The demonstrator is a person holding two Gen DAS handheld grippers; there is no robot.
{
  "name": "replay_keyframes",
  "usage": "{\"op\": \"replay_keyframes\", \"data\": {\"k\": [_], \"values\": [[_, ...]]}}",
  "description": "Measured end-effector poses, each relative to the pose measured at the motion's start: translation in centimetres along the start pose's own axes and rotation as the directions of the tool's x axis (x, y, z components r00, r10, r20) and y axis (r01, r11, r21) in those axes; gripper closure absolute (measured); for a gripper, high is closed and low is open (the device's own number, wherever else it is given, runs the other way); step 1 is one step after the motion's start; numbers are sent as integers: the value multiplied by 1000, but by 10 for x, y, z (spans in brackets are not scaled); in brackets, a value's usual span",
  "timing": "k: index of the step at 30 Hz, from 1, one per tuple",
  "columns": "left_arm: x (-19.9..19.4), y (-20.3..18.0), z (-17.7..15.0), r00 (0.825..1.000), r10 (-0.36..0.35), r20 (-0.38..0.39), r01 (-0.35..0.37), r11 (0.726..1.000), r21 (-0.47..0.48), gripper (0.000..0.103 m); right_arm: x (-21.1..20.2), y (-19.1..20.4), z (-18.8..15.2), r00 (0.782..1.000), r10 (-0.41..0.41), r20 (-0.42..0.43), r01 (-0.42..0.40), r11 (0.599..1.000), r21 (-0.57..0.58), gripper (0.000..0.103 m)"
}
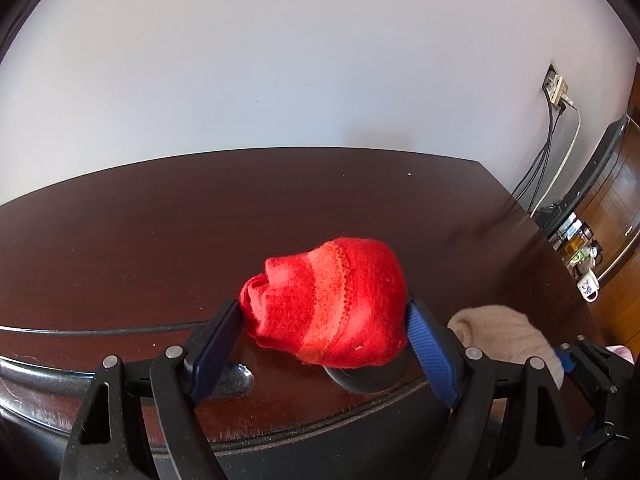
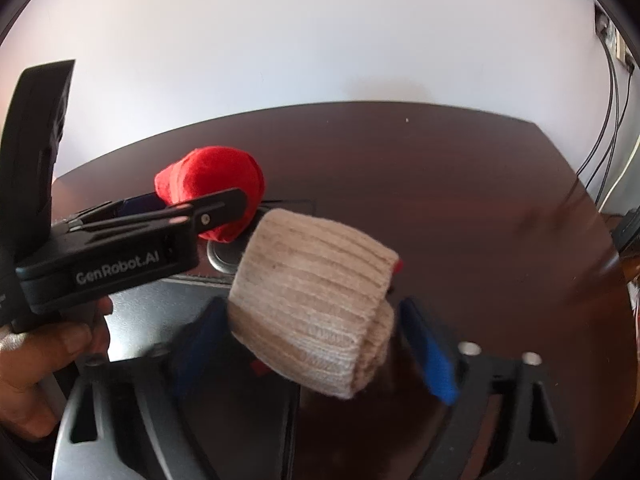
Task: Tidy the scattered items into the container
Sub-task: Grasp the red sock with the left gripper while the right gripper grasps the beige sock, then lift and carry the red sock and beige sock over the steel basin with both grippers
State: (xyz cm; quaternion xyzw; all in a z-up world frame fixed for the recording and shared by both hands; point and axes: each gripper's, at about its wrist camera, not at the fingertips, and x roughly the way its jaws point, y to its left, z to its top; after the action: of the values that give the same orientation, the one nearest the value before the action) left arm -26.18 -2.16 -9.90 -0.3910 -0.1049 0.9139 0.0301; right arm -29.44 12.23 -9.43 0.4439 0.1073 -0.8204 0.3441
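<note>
Two rolled socks are gripped above the table (image 1: 360,184), red sock (image 1: 328,300) by left hand-held gripper (image 1: 324,336), beige sock (image 2: 312,312) by right hand-held gripper (image 2: 316,344); neither is binned yet.

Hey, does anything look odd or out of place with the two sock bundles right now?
Nothing stands out. The red sock bundle sits between the left gripper fingers, the beige sock bundle between the right gripper fingers; both look intact.

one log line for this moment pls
left gripper: shut on red sock | right gripper: shut on beige sock | both above table
</note>
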Motion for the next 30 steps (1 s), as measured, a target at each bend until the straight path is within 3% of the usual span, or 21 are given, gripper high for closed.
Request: {"op": "replay_keyframes", "data": {"k": [4,10,30], "values": [[-3,-1,-1,1000,-9,13,9,1000,22,36,-2,-2,-4,1000,18,2,-18,1000,8,35],[-2,-2,-2,999,-25,20,25,1000,14,37,-16,-7,-12,999,47,28,-48,998,33,36],[-50,-4,-11,996,0,88,-5,999,53,37,-66,-14,-45,992,67,105,-76,993,85,36]]}}
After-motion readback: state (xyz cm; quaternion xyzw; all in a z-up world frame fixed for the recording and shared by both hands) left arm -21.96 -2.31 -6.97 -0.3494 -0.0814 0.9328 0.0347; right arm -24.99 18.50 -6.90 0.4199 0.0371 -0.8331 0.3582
